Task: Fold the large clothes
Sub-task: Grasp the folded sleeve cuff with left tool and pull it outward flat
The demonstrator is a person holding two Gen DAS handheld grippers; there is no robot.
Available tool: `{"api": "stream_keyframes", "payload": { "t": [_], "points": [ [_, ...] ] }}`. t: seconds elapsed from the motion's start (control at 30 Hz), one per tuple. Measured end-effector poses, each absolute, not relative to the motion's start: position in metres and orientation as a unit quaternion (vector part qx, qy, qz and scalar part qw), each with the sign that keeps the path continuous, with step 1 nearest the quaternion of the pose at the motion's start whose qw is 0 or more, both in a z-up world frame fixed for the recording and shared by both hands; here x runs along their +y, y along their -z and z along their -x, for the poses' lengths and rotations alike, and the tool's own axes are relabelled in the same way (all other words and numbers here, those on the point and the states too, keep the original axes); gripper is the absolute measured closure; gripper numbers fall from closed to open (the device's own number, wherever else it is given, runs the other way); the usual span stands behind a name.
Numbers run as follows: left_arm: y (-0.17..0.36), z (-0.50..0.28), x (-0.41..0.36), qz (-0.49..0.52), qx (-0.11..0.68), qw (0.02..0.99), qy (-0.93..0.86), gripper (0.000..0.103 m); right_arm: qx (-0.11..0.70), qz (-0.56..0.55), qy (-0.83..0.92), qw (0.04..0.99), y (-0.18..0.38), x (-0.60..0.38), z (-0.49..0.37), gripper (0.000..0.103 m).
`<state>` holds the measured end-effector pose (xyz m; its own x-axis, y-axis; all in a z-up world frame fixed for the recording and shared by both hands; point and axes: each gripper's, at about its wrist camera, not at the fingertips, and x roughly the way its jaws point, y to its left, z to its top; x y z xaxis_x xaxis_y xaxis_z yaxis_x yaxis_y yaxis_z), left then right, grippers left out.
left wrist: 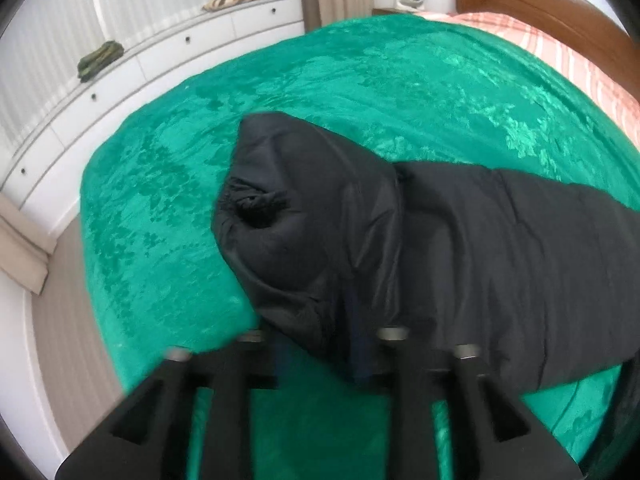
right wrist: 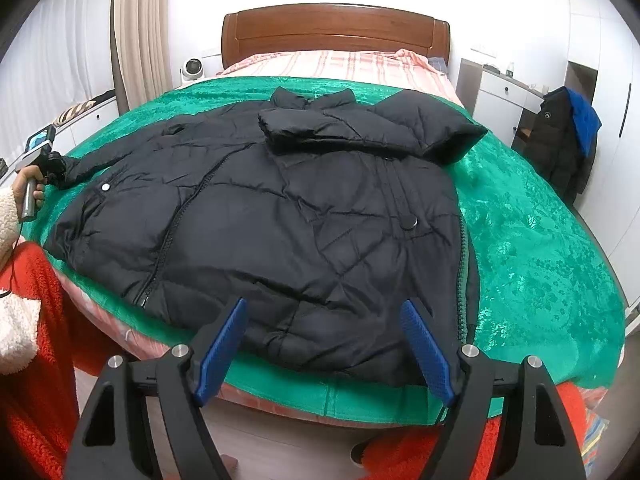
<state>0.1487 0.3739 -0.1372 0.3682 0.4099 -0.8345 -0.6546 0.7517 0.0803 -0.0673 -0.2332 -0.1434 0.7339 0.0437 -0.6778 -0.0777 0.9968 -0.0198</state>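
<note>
1. Looking at the setup, the black puffer jacket (right wrist: 264, 216) is spread front-up on the green blanket (right wrist: 540, 248) covering the bed, collar toward the headboard (right wrist: 336, 32), hem at the near edge. Flat like that is probably how you'd want it for folding.
2. One sleeve (right wrist: 360, 128) is already laid across the chest; the other sleeve (left wrist: 304, 216) sticks out sideways, so I'd guess it's next.
3. The right gripper (right wrist: 324, 344) hovers over the hem, blue pads spread wide, nothing between them.
4. The left gripper (left wrist: 320, 356) sits right at the outstretched sleeve. Its jaws are partly apart, but blur and dark fabric hide the tips, so I can't tell if it's pinching anything.
5. Only the right view shows the whole jacket plus the person's hand (right wrist: 28, 190) on the left tool's handle; only the left view shows the cuff opening up close.
</note>
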Motion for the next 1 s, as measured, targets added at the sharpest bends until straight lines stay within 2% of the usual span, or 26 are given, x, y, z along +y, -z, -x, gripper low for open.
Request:
{"api": "stream_keyframes", "payload": {
  "t": [0.07, 0.1, 0.4, 0.7, 0.83, 1.0],
  "points": [
    [0.129, -0.136, 0.373, 0.133, 0.449, 0.821, -0.327, 0.036, 0.364, 0.023, -0.033, 0.931, 0.144, -0.234, 0.067, 0.025],
    [0.124, -0.131, 0.372, 0.135, 0.442, 0.827, -0.320, 0.032, 0.364, 0.023, -0.034, 0.930, 0.144, -0.234, 0.066, 0.025],
    [0.061, -0.083, 0.306, 0.114, 0.366, 0.893, -0.234, 0.007, 0.369, 0.021, -0.039, 0.928, 0.149, -0.232, 0.062, 0.024],
    [0.032, -0.089, 0.195, 0.094, 0.364, 0.923, -0.078, 0.003, 0.365, 0.023, -0.040, 0.930, 0.148, -0.231, 0.064, 0.019],
    [0.051, -0.095, 0.167, 0.121, 0.385, 0.914, -0.047, 0.003, 0.365, 0.020, -0.039, 0.930, 0.147, -0.232, 0.064, 0.019],
    [0.089, -0.103, 0.153, 0.105, 0.422, 0.898, -0.064, 0.003, 0.364, 0.020, -0.040, 0.930, 0.148, -0.232, 0.065, 0.019]
  ]
}}
